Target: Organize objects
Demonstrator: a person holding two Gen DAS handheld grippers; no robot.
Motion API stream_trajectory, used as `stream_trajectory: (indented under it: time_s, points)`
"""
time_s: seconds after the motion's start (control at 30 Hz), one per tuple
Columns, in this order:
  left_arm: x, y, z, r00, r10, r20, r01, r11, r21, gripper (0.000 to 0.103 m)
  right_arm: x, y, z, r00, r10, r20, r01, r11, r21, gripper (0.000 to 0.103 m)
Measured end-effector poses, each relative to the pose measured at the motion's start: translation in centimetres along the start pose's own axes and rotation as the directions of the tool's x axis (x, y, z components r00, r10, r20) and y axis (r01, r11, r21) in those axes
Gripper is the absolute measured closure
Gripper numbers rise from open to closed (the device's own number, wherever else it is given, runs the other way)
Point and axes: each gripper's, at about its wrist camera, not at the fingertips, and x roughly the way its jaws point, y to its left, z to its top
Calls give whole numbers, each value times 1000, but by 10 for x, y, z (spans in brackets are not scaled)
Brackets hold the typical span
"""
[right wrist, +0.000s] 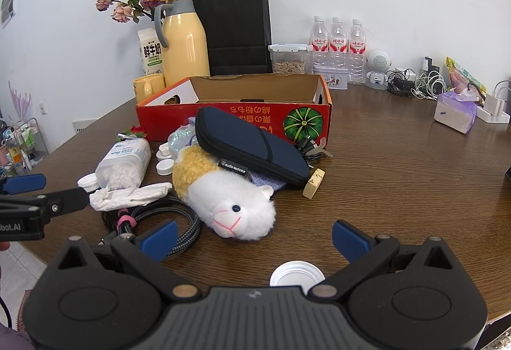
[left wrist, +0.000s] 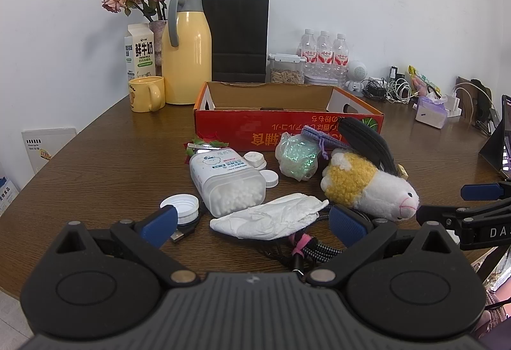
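Brown wood-grain desk point(left wrist: 95, 158) carrying clutter, left to right: clear plastic cotton-swab bottle point(left wrist: 225, 182), crumpled white tissue point(left wrist: 271, 217), yellow-and-white plush alpaca point(right wrist: 223, 190); open red cardboard box point(left wrist: 287, 123) behind. Left gripper point(left wrist: 252, 222) and right gripper point(right wrist: 255, 238) spread, empty. Probably pre-grasp; next, closing on one item. White wall beyond.

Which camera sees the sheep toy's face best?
The right wrist view: the sheep toy faces it, showing one eye and the pink mouth. The left wrist view shows it side-on, with only the mouth visible.
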Motion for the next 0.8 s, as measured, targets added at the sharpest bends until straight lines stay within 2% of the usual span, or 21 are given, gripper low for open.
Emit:
stream_trajectory:
  time_s: [0.43, 0.6, 0.73, 0.8]
  points:
    - [1, 3, -1, 1000, 8, -16, -8, 1000, -18, 0, 1, -3, -6, 1000, -16, -8, 16, 1000, -12, 0]
    - [2, 10, -5, 1000, 15, -21, -16, 999, -33, 0, 4, -8, -16, 999, -21, -33, 20, 999, -32, 13]
    - [3, 16, -7, 999, 31, -28, -33, 998, -52, 0, 6, -14, -25, 999, -33, -43, 31, 999, -36, 20]
    - [3, 20, -9, 999, 38, -31, -40, 997, -61, 0, 7, -19, -30, 998, -36, -43, 34, 999, -31, 28]
